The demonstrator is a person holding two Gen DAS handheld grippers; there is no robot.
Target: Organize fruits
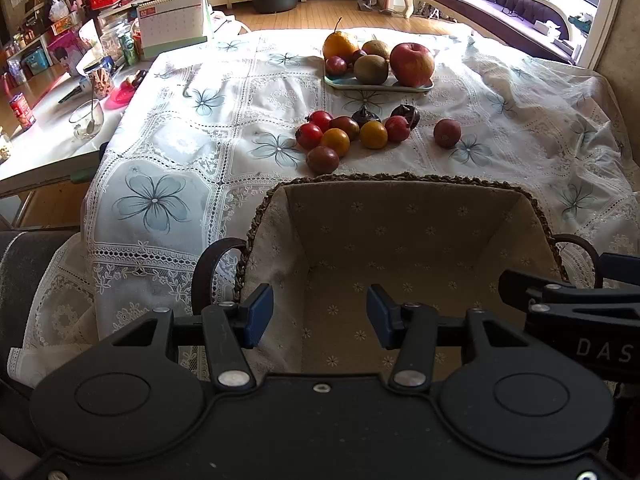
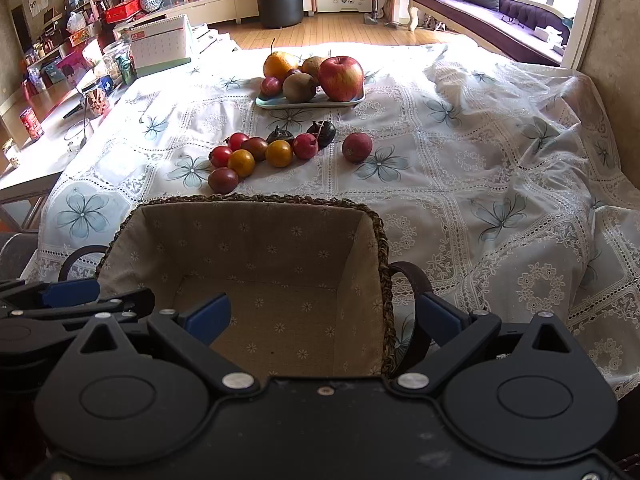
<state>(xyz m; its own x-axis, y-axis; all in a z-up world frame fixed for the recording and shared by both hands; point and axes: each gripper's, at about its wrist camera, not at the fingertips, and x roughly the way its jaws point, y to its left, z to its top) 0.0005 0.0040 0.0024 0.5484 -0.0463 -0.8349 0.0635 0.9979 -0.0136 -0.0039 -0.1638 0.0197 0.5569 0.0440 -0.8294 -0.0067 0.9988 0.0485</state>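
Note:
A woven basket (image 1: pixel 400 178) (image 2: pixel 256 200) with a beige cloth lining stands empty at the near edge of the table. Beyond it lies a cluster of small red, orange and dark fruits (image 1: pixel 348 132) (image 2: pixel 260 152), with one reddish fruit (image 1: pixel 447 133) (image 2: pixel 357 147) apart to the right. Farther back a pale tray (image 1: pixel 376 86) (image 2: pixel 308 102) holds an apple (image 1: pixel 412 64) (image 2: pixel 341 78), a kiwi (image 1: pixel 371 69), an orange and others. My left gripper (image 1: pixel 320 316) hangs open over the basket's near side. My right gripper (image 2: pixel 324 318) is open wider, straddling the basket's right rim.
A lace tablecloth with blue flowers (image 1: pixel 200 152) covers the table, rumpled at the right (image 2: pixel 540 128). A side table at the left carries a glass bowl with a spoon (image 1: pixel 86 120), a calendar (image 1: pixel 174 22) and jars. A sofa (image 2: pixel 492 12) stands far right.

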